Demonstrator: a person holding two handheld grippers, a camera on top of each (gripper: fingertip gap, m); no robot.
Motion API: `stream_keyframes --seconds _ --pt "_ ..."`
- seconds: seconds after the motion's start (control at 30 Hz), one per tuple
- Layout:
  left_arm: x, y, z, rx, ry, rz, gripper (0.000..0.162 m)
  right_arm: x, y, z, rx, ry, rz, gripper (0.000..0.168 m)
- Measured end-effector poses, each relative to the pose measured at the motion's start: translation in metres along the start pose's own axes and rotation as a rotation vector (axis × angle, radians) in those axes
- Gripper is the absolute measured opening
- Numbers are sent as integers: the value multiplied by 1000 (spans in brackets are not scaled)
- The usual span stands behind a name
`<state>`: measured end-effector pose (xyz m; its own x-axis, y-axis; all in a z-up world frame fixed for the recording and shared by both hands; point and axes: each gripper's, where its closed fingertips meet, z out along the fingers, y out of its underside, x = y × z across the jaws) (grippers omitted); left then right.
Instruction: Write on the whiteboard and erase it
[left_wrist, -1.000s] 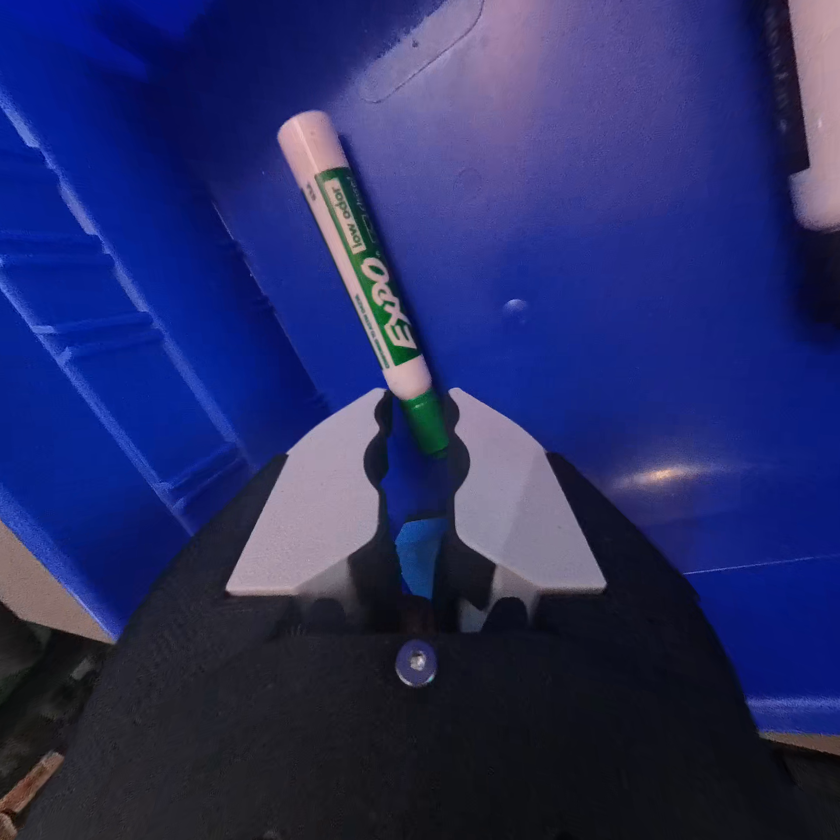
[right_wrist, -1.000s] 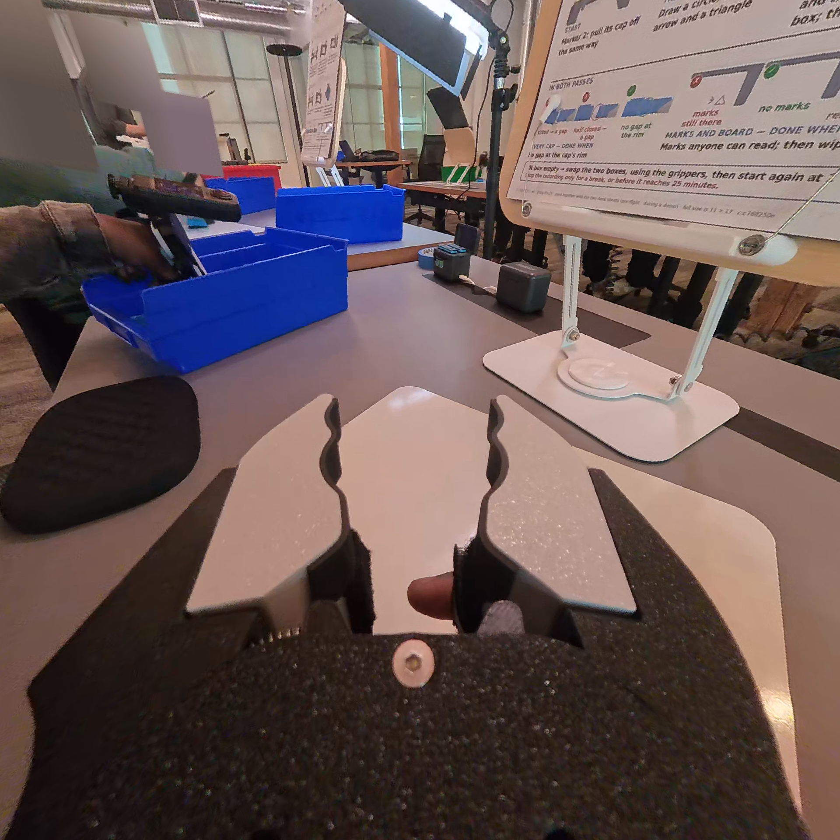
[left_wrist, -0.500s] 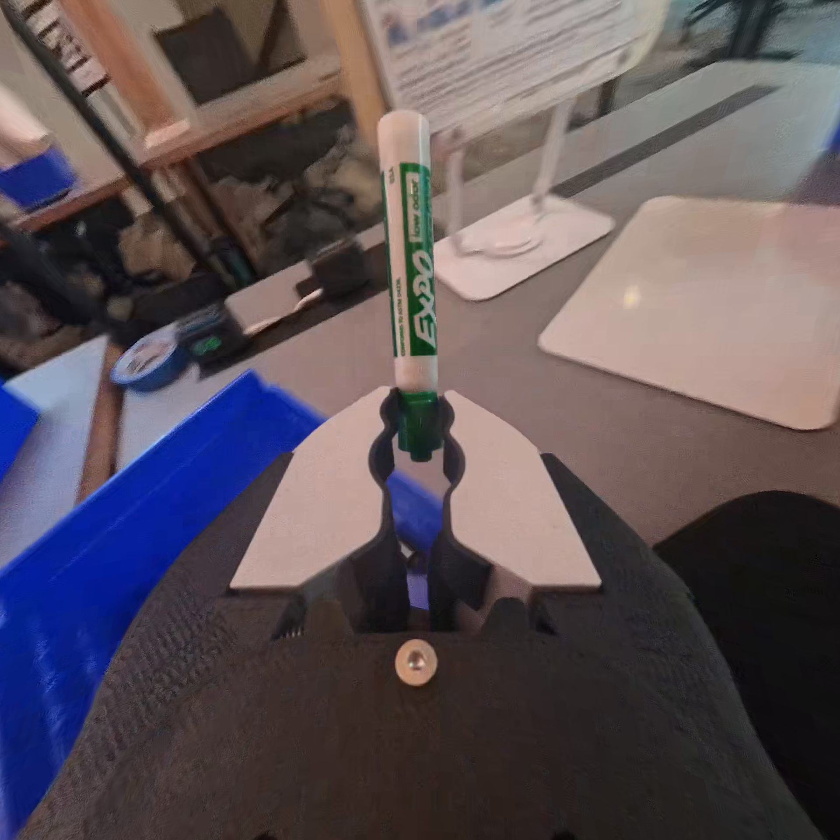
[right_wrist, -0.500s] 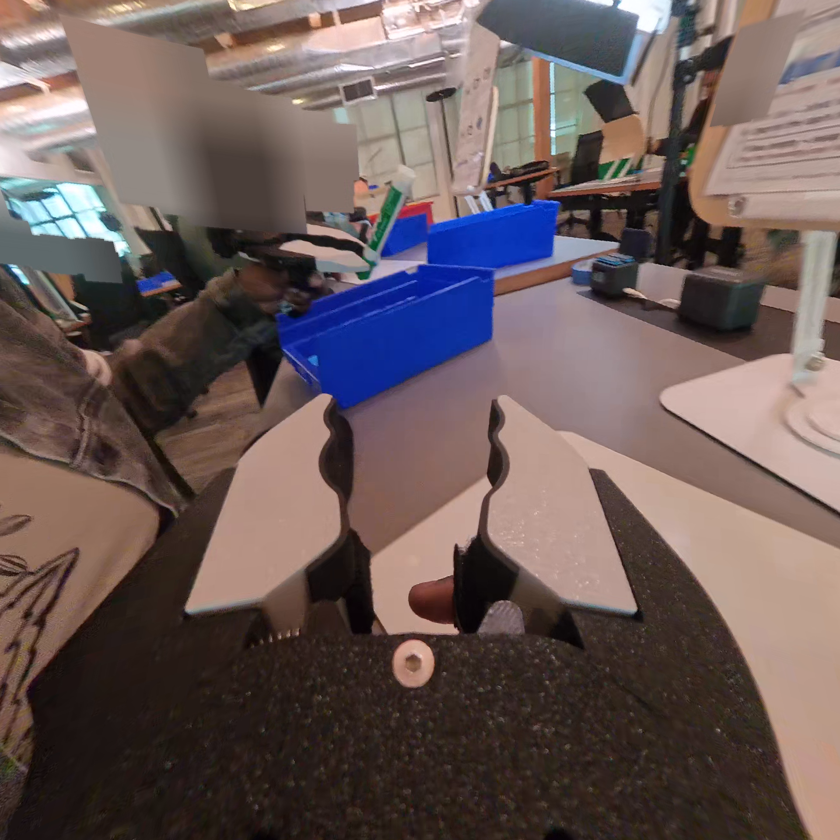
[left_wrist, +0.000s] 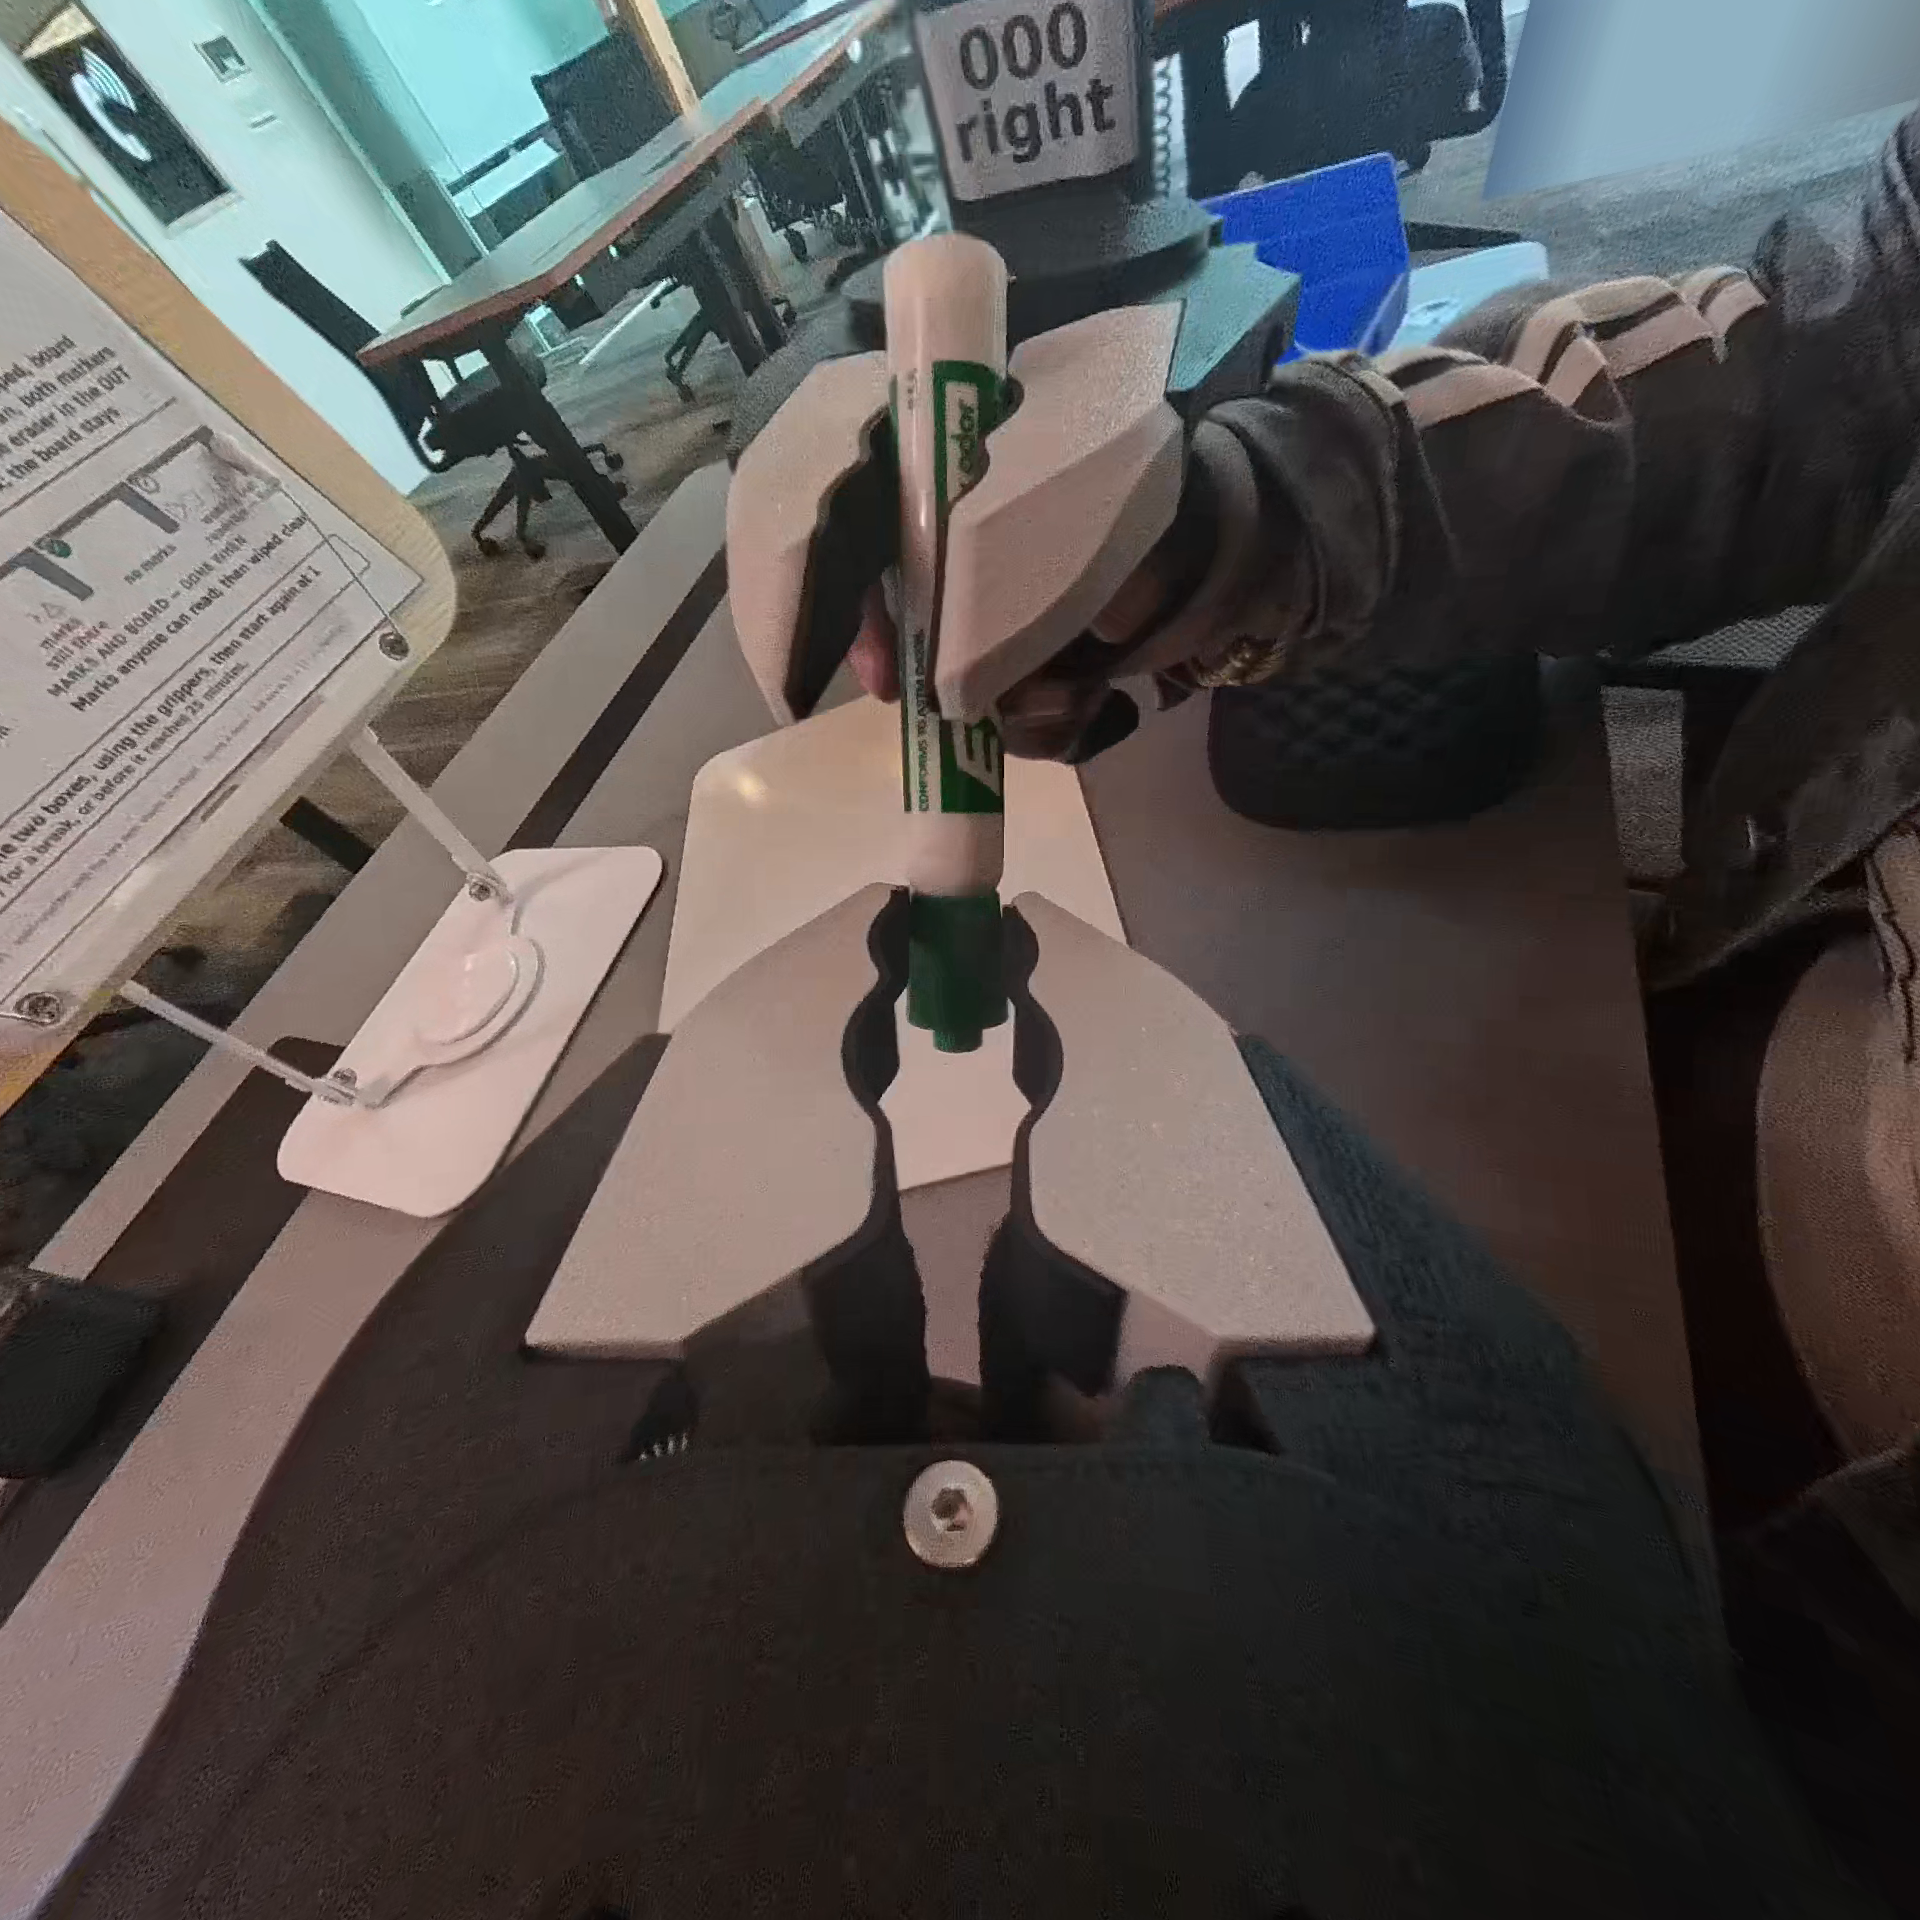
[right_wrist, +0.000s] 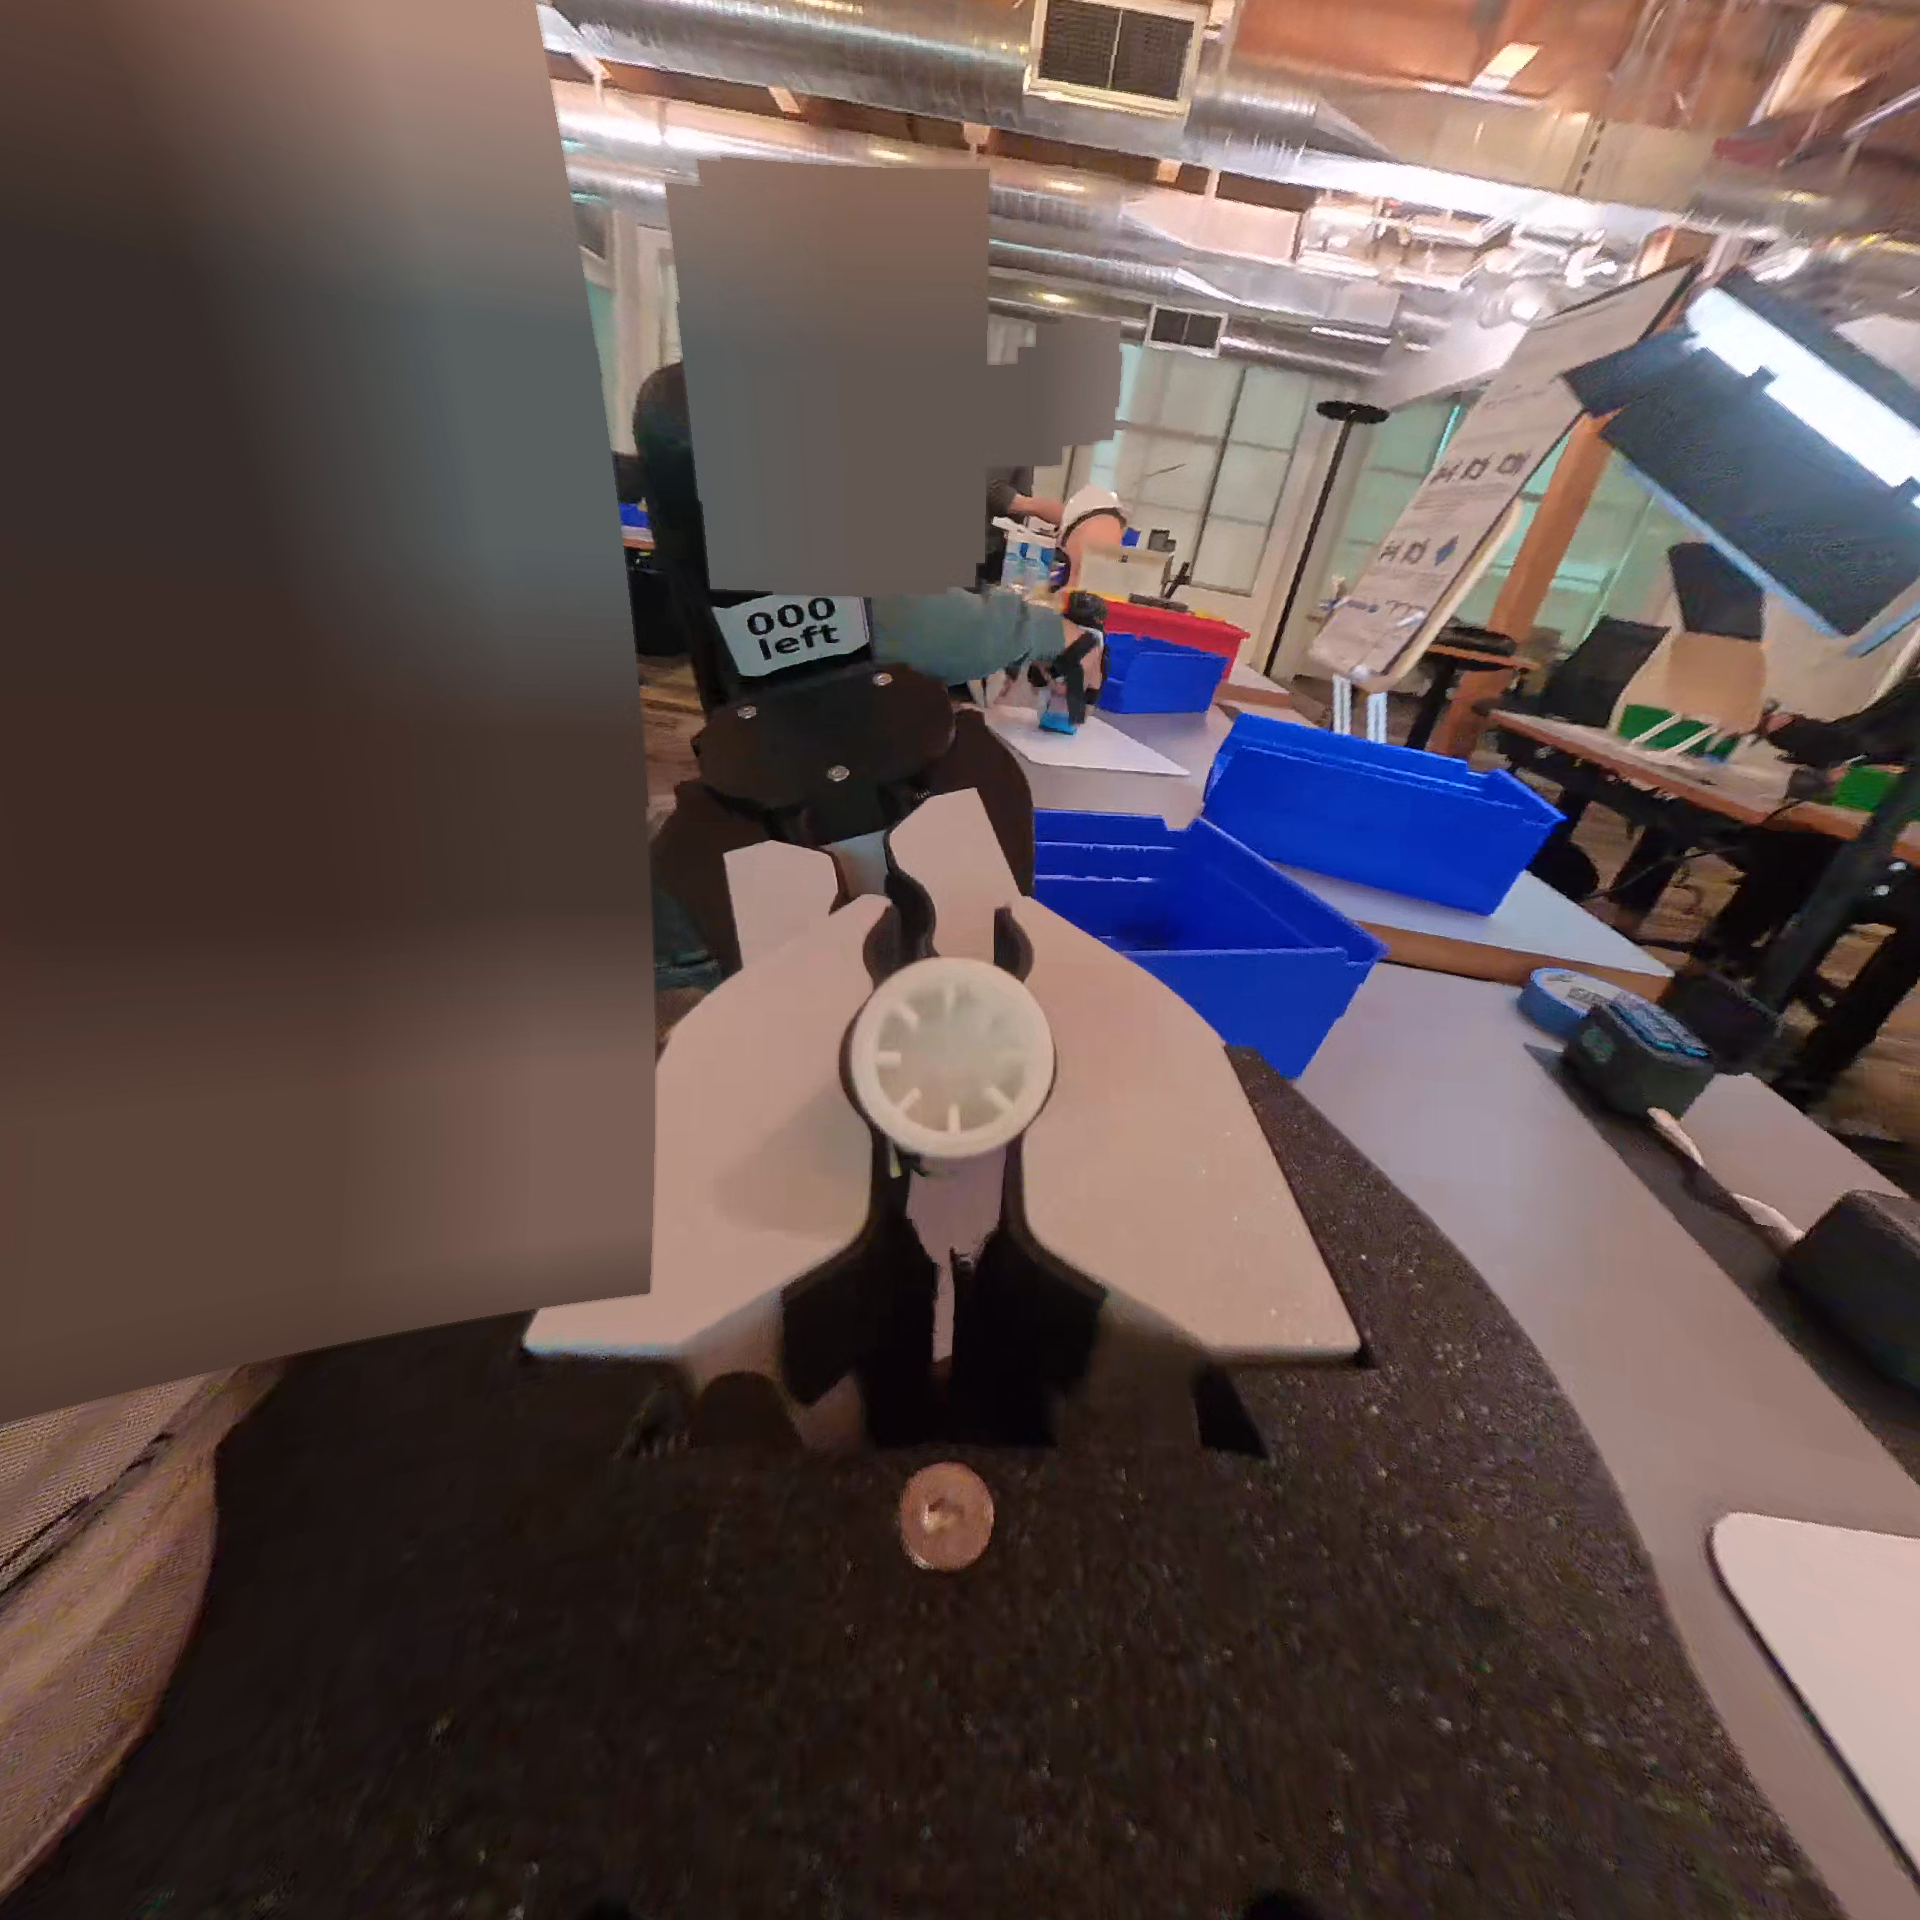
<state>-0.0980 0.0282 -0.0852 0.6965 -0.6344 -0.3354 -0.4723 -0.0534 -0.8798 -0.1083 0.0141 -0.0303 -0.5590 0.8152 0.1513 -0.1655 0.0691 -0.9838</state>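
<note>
The marker (left_wrist: 948, 665) hangs above the whiteboard (left_wrist: 727, 935) — light, stiff, slick plastic. The left gripper (left_wrist: 954, 971) is clamped on its green cap (left_wrist: 954, 982), the right gripper (right_wrist: 951, 1070) closed around the barrel — the better hold for pulling apart.

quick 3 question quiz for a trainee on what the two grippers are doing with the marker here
1. True or false: the left gripper grips the marker by its green cap.
2. What does the right gripper close on? A barrel, B cap, C nothing.
3. What lies on the table under the marker?

Key: 1 true; 2 A; 3 the whiteboard.
</note>
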Motion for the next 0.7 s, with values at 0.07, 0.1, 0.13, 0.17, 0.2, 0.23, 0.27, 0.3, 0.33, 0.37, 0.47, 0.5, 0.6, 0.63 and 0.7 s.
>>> stream_keyframes --seconds 0.07,0.1,0.13,0.17,0.2,0.23,0.27,0.3,0.33,0.37,0.47,0.5,0.6,0.63,0.7 --pt "0 -4 7 23 -18 -1 18 3 -3 -11 38 63 18 17" --pt "0 -4 12 24 -17 2 23 5 -4 -17 62 97 38 17" --pt "1 -4 18 21 -15 9 34 8 -6 -24 95 132 64 17" --pt "2 -3 25 19 -15 17 40 8 -7 -31 129 160 93 17" --pt "4 -4 32 29 -14 27 42 9 -7 -37 158 185 121 17" --pt "8 -7 39 45 -2 37 42 8 -6 -42 180 206 140 17" --pt "13 -9 45 53 16 50 42 6 -5 -47 194 221 151 17" --pt "16 -8 52 47 30 64 40 5 -3 -51 205 234 157 17" --pt "18 -7 58 37 36 82 33 3 -3 -55 216 242 163 17" --pt "18 -7 62 36 34 99 21 2 -2 -59 228 252 169 17" --pt "25 -4 70 17 89 112 17 0 2 -68 223 277 176 17" --pt "27 -2 72 0 103 121 17 -1 4 -70 214 282 178 17" --pt "27 4 77 -45 104 172 18 1 10 -74 186 306 180 17" --pt "27 5 79 -54 108 184 17 1 12 -75 172 312 178 17" --pt "27 9 82 -77 109 161 16 2 16 -75 125 341 153 17"
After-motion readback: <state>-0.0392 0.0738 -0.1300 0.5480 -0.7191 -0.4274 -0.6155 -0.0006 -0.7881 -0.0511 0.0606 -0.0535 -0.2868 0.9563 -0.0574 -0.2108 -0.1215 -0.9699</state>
